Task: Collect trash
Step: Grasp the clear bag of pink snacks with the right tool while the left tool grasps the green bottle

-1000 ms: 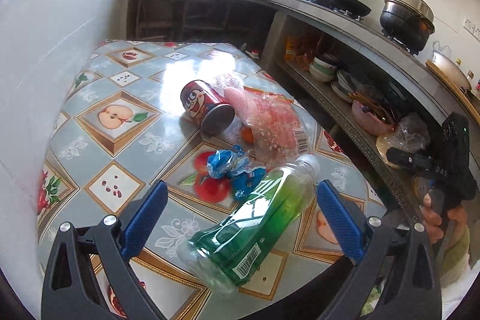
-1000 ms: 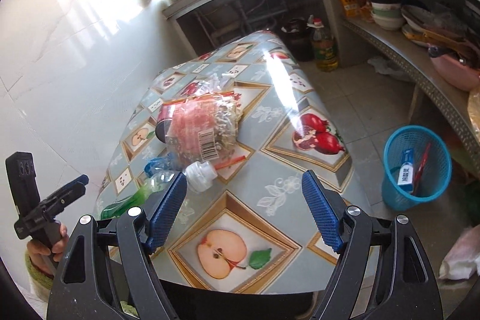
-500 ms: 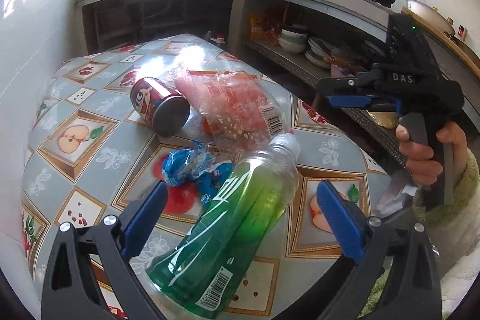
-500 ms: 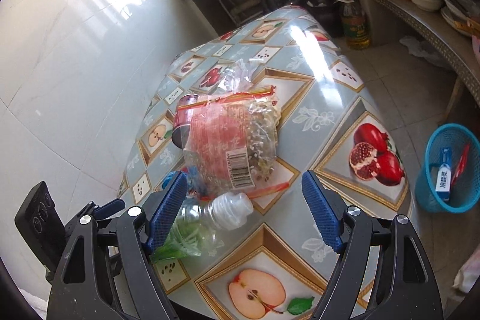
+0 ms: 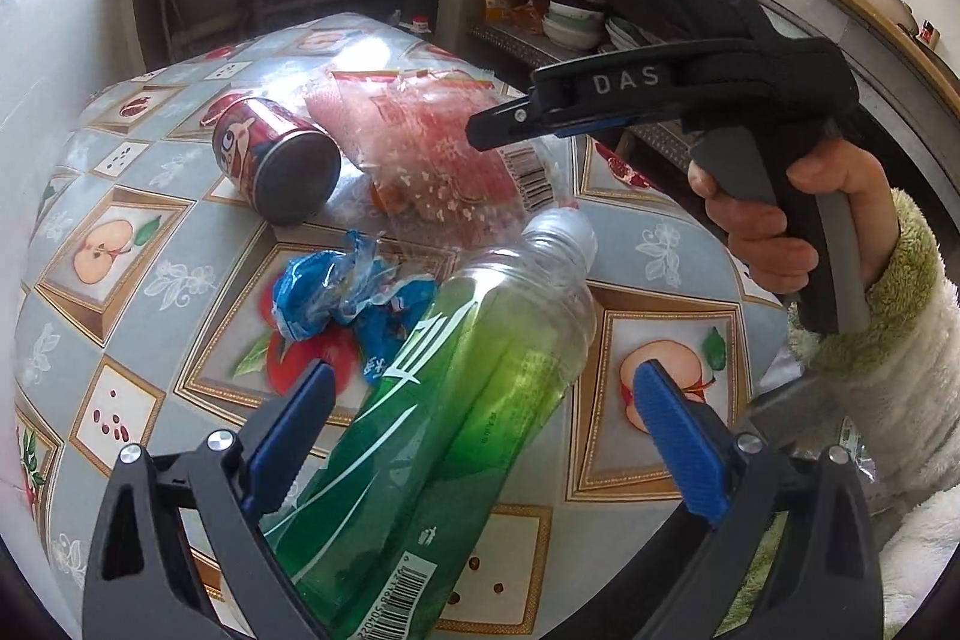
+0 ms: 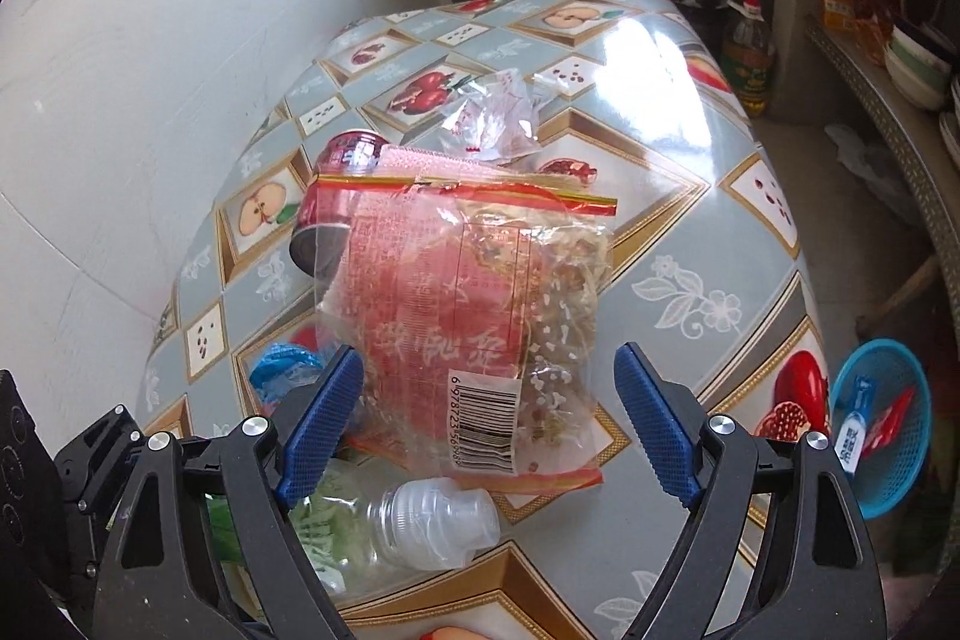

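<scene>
The left gripper [image 5: 480, 415] is hanging with its jaws spread wide over a green plastic bottle [image 5: 432, 418] lying on its side on the table [image 5: 654, 244]. The bottle's body is passing between the two blue pads, nearer the left one, but neither pad is pressing on it. Its clear neck is pointing away from the jaws, and the barcode end is lying down by the gripper's base. Just beyond the left pad a crumpled blue wrapper [image 5: 336, 295] is lying beside the bottle. Farther out a red can [image 5: 273, 160] is resting on its side, touching a pink snack bag [image 5: 444, 154].

The right gripper [image 6: 489, 421] is also standing wide open; its jaws have just been opening further, and nothing is clamped. The snack bag [image 6: 456, 292] is lying ahead of and partly between its pads, barcode end nearest. The bottle's clear neck [image 6: 432, 517] is lying below the bag, close inside the left pad. The can [image 6: 336, 196] is showing behind the bag's left edge.

To the right of the right jaws the table is lying bare up to its edge, and beyond that edge a blue basket [image 6: 882, 430] is standing on the floor with wrappers in it.

The right gripper's body [image 5: 678, 88] is reading "DAS". The bag's barcode digits are too blurred for me to be sure of.
</scene>
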Available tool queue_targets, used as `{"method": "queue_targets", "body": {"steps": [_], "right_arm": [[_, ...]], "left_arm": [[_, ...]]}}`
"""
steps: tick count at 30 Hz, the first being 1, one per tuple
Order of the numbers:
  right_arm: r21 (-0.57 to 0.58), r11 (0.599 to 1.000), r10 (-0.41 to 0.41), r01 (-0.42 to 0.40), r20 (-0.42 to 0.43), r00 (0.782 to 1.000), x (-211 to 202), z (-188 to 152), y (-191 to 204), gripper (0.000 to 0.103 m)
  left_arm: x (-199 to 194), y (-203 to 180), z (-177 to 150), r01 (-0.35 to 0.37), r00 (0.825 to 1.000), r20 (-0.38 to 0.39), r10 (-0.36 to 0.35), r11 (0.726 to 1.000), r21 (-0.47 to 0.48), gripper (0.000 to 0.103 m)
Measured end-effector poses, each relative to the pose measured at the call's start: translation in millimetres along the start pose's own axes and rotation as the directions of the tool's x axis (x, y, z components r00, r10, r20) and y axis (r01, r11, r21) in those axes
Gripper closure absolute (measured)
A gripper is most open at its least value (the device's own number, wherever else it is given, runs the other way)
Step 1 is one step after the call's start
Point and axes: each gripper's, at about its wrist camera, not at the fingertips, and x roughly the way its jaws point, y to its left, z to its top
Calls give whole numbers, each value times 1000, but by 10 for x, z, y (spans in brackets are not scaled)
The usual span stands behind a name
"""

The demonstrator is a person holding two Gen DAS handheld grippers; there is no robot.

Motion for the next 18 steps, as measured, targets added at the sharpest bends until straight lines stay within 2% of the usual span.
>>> {"method": "queue_targets", "body": {"steps": [6, 7, 15, 18], "right_arm": [[-14, 1000, -28, 27, -30, 999, 125, -12, 14, 23], [-20, 999, -39, 39, -29, 999, 119, -18, 22, 28], [-55, 994, -100, 99, -18, 995, 82, -57, 68, 44], [-50, 992, -116, 115, -6, 993, 32, -77, 45, 54]], "left_arm": [[59, -43, -10, -10, 1000, -22, 11, 1000, 12, 6], [68, -40, -10, -10, 1000, -25, 10, 1000, 9, 6], [100, -4, -21, -3, 999, -38, 3, 1000, -12, 10], [106, 12, -28, -8, 999, -42, 8, 1000, -16, 12]]}}
